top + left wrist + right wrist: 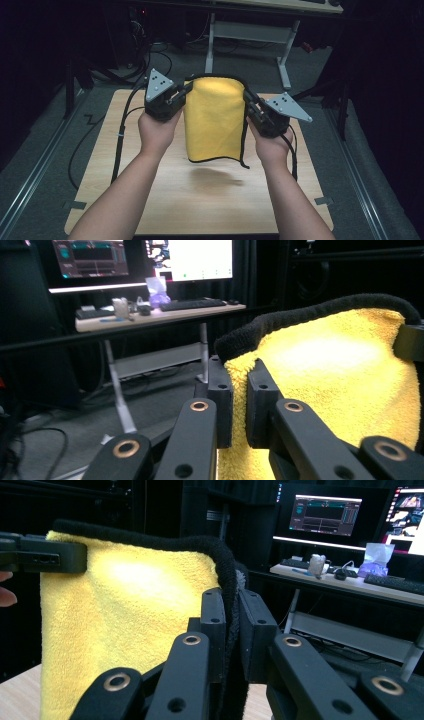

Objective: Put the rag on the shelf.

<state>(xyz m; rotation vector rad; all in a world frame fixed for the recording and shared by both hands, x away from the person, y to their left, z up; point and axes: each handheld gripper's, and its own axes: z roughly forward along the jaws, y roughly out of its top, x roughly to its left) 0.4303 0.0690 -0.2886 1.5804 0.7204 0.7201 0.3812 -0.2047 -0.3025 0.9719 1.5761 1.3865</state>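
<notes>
So the soft yellow terry cloth with black trim (214, 120) is hanging in the middle of the high view, lifted clear of the pale wooden tabletop (200, 200), with its shadow on the wood below. The left gripper (176, 97) has its jaws pinched narrow on the upper left corner, and the right gripper (251, 107) is clamped on the upper right corner the same way; both gripper views show cloth squeezed between the black jaws.

Looks light and floppy to me, zero stiffness, so it sags and the bottom edge curls. Fuzzy pile should grip fine. I'd say the thick black hem at the corners is the spot to hold, since mid-edge would just bunch up.
</notes>
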